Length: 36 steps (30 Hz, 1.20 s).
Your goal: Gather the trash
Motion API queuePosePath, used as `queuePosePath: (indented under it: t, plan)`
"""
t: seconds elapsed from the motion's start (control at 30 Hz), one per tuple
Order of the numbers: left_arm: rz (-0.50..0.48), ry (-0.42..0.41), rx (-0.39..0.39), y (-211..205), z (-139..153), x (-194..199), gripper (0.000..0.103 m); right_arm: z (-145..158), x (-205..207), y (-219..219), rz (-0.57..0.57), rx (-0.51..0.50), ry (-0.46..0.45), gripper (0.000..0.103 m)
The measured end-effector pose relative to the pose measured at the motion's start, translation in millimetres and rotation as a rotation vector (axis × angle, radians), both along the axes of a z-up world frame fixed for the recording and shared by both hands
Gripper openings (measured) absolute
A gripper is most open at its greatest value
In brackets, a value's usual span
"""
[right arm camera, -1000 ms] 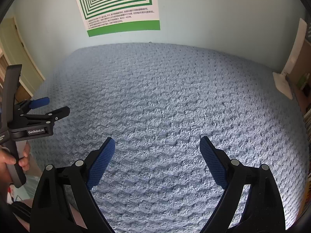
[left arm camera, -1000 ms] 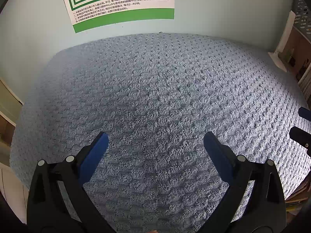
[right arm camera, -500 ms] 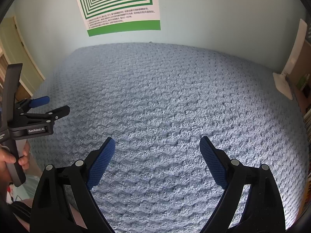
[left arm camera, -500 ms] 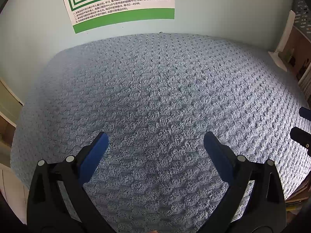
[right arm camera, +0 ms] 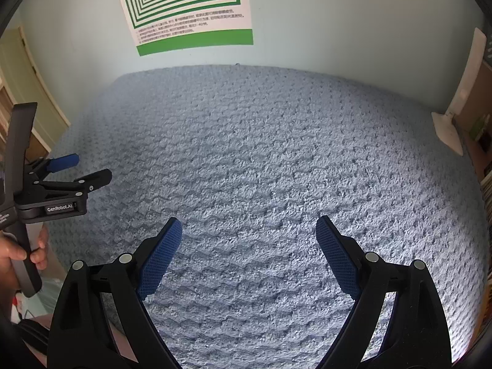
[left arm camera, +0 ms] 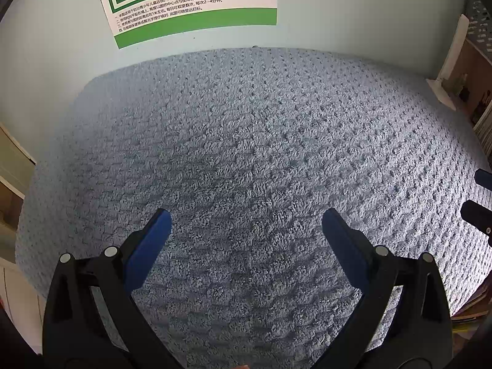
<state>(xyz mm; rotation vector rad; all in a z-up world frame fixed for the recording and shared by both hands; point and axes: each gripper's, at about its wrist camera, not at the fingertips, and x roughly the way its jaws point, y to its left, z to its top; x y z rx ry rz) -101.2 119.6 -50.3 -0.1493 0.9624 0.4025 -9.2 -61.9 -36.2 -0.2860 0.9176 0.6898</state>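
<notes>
Both grippers are held above a blue-grey textured cloth (left arm camera: 261, 160) that covers the work surface. The left gripper (left arm camera: 246, 224) has its jaws spread wide with nothing between them. The right gripper (right arm camera: 249, 230) is likewise spread wide and carries nothing. In the right wrist view the left gripper appears to the left of the right one, gripped by a hand (right arm camera: 18, 252) at the handle; in the left wrist view the tips of the right gripper show at the right edge.

Location of the task's thing: no trash is visible in either view. The cloth ahead of and between both sets of fingers (right arm camera: 161, 255) is bare. No bin or bag can be identified with certainty; a pale patch at the lower left edge of the right wrist view is too blurred to name.

Ahead of both grippers, a pale blue wall carries a green-and-white poster (left arm camera: 190, 0). Ahead and to the right, a white stand (right arm camera: 452, 123) sits at the far right edge of the cloth, beside a shelf with books (left arm camera: 479, 104).

Because no trash shows, neither its direction from the grippers, nor its long axis, nor the nearer arm can be stated. The scene fits two cases: trash lying outside both fields of view, or the surface already cleared of it.
</notes>
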Motion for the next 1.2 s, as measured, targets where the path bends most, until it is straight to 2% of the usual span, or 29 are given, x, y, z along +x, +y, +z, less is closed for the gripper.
queuePosePath:
  t: [0.93,1.03,1.2]
  plan:
    - [0.021,0.018,0.005,0.6,-5.1,-3.0,0.096,-6.9,4.5,0.5,-0.010,-0.006,0.021,0.088]
    - [0.043,0.031,0.035,-0.2,-6.3,-2.5,0.096,-8.1,5.1,0.2,-0.011,-0.006,0.025,0.088]
    - [0.036,0.042,-0.005,1.4,-10.5,-0.6,0.096,-8.5,6.7,0.2,-0.015,-0.004,0.027,0.088]
